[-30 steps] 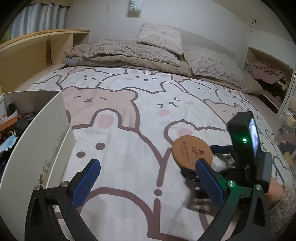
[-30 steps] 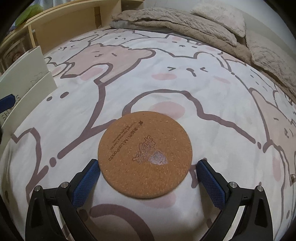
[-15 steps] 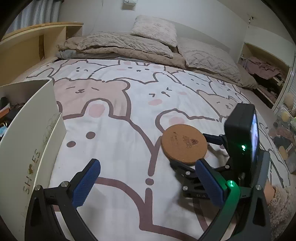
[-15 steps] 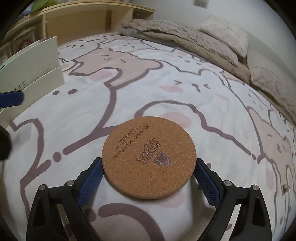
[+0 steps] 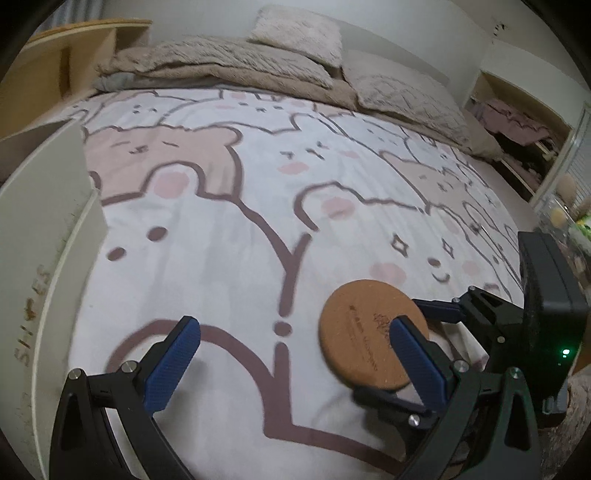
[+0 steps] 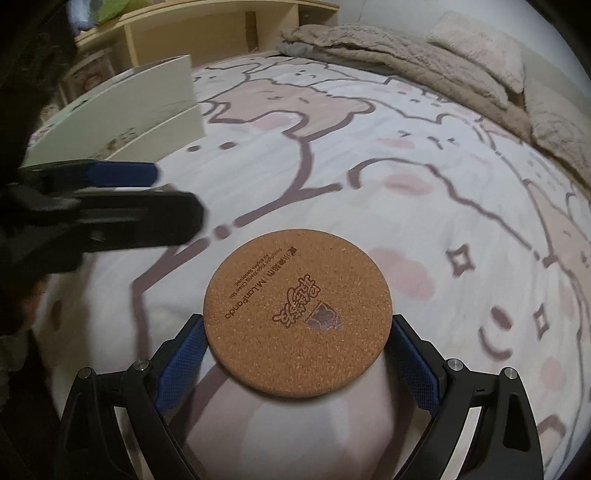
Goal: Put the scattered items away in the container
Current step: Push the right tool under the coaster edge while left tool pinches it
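Observation:
A round cork coaster (image 6: 295, 314) with a printed logo is clamped by its edges between the blue pads of my right gripper (image 6: 297, 347). It hangs a little above the bear-print bedsheet and casts a shadow on it. In the left wrist view the same coaster (image 5: 354, 332) shows at the lower right, partly behind one of my left fingers (image 5: 417, 354). My left gripper (image 5: 295, 328) is open over the sheet with nothing in it. The white cardboard box (image 5: 37, 229) marked "SHOES" stands at the left edge of the bed, also seen as the white box (image 6: 147, 110) at the upper left.
Beige blankets and pillows (image 5: 258, 66) are piled at the head of the bed. A wooden shelf unit (image 6: 207, 29) runs along the left side behind the box. An open cubby with clothes (image 5: 517, 122) is at the far right. My left gripper's finger (image 6: 122, 173) reaches in from the left.
The right gripper's pads closed on the coaster's edges, lifted it off the sheet and carried it left toward the box. The left gripper tilted down and stayed open.

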Demonstrator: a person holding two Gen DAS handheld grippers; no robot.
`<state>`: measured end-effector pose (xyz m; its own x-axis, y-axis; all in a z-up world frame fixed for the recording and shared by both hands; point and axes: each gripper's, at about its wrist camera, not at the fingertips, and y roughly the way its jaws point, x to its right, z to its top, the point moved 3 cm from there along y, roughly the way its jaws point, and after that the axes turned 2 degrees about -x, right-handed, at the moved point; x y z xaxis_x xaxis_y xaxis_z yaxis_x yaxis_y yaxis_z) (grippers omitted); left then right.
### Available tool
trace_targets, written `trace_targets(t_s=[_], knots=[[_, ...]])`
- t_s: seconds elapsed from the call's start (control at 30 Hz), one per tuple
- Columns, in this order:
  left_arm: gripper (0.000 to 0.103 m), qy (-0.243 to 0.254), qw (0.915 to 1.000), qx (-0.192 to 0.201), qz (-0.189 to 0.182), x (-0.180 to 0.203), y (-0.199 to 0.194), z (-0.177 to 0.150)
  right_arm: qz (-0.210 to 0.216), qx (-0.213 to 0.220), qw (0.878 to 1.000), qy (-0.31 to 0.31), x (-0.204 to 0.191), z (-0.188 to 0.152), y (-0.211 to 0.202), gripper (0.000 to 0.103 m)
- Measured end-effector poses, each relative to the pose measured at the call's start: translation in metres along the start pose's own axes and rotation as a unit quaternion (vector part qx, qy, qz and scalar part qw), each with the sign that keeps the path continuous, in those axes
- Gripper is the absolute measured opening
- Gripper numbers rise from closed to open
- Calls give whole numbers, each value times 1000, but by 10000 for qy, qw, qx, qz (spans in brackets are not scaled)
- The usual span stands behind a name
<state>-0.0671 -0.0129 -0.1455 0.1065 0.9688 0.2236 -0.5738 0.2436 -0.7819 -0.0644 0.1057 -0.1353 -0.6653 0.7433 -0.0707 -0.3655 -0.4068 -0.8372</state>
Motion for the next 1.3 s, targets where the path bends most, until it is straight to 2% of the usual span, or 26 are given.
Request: trace_targets(t_s=[0.2,0.27,0.37,0.67,0.77,0.97,1.13,1.27,1.3], knots=[[103,478,9982,-75,-344,22,1,-6,338,-88,9993,-163,-10,-22,-18,97],[103,706,9956,-160,-601,32,3,-10,369,-11,9992,-175,-9,-31,-24,103],[103,1054,9909,-278,-783,46,5,-16,437,44,9989,-170,-8,-40,-31,103],[103,1812,9779,-678,-790,73,25,-34,261,3,9993,-249,-12,-41,-29,103],[103,1873,9746,-873,-866,77,33,-36,149,50,9986,-502,-18,-43,-27,103],[103,1974,9680,-1113,-1079,82,42,-36,156,87,9980,-608,-17,-45,-26,103],[103,2306,9591,-1217,-1103,87,47,-39,297,98,9949,-959,-22,-50,-29,103],[103,2860,9470,-1150,-902,93,53,-47,470,134,9934,-1039,-22,-51,-30,103],[103,2846,9475,-1155,-895,93,53,-47,486,129,9934,-1031,-22,-51,-30,103]])
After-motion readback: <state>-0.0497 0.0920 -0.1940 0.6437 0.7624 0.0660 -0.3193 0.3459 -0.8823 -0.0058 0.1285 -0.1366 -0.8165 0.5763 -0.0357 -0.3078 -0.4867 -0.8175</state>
